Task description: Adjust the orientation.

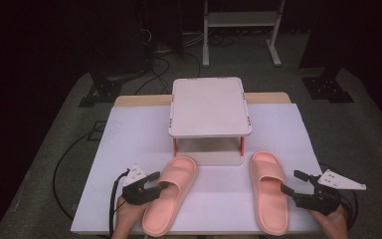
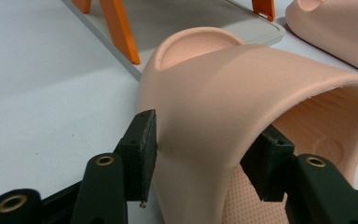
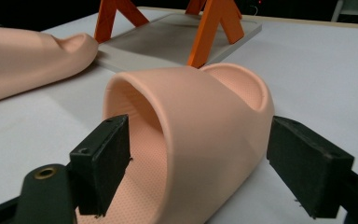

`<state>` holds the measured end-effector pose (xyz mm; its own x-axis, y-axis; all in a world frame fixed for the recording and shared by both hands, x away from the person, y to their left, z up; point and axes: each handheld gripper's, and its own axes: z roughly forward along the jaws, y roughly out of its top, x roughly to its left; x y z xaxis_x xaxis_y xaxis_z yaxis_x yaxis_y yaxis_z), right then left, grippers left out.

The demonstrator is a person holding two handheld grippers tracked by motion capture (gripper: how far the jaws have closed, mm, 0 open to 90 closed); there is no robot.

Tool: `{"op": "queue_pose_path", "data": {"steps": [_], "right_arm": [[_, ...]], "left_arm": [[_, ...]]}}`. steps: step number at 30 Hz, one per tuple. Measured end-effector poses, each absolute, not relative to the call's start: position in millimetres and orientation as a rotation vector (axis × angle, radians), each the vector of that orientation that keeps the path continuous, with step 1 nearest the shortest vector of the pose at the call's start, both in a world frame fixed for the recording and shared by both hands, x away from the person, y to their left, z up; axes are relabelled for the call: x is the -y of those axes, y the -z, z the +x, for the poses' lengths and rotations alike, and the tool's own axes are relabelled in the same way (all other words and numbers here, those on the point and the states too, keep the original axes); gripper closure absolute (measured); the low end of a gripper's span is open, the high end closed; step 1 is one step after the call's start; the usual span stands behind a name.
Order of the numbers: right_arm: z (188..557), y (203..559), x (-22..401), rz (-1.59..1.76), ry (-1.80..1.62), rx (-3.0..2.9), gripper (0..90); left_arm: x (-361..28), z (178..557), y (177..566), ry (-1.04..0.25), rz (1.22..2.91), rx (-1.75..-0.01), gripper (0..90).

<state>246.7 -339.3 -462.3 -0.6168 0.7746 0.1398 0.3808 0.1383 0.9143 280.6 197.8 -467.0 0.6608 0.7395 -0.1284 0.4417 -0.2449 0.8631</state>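
Slippers: two pink slides on the white table sheet (image 1: 129, 129), toes toward the small white stand (image 1: 210, 107), heels toward the person. Long axis of left slipper (image 1: 171, 193) runs heel-to-toe leaning rightward at the toe; right slipper (image 1: 268, 196) leans leftward at the toe, so the toes converge on the stand's lower shelf (image 2: 205, 23). Stand has orange legs (image 3: 213, 29); no readable writing or brand on slippers, stand or grippers.

Left gripper (image 1: 155, 187): comes in from the slipper's outer side, jaws pointing right across the strap. Left gripper view: outer jaw pad (image 2: 142, 154) pressed flat against the strap's outer wall, the other jaw inside the foot opening under the strap (image 2: 261, 93) — jaws clamped on the strap wall. Left hand (image 1: 129, 215) low at the table's near edge, forearm entering from below.

Right gripper (image 1: 295, 183): approaches from the right slipper's outer side, jaws pointing left. Right gripper view: jaws spread wide, one pad (image 3: 103, 161) over the footbed at the mouth of the opening, the other (image 3: 307, 165) clear of the strap's outer wall; strap (image 3: 205, 126) sits between them, gap visible on the outer side. Right hand (image 1: 334, 219) low at the near edge
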Motion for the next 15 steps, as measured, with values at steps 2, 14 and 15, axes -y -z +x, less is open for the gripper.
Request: {"op": "queue_pose_path", "data": {"steps": [2,14,15], "right_arm": [[247.2,462.8,337.4,1.114,-1.467,-2.06,21.3],[253.7,466.6,322.9,1.13,-1.363,-2.075,30.4],[254.2,467.1,322.7,1.132,-1.364,-2.074,30.9]], "left_arm": [[-197.4,280.0,467.4,-0.385,1.887,-0.932,50.4],[-196.7,276.4,468.0,-0.426,1.877,-0.944,58.7],[-196.6,276.3,468.1,-0.426,1.875,-0.948,59.0]]}}
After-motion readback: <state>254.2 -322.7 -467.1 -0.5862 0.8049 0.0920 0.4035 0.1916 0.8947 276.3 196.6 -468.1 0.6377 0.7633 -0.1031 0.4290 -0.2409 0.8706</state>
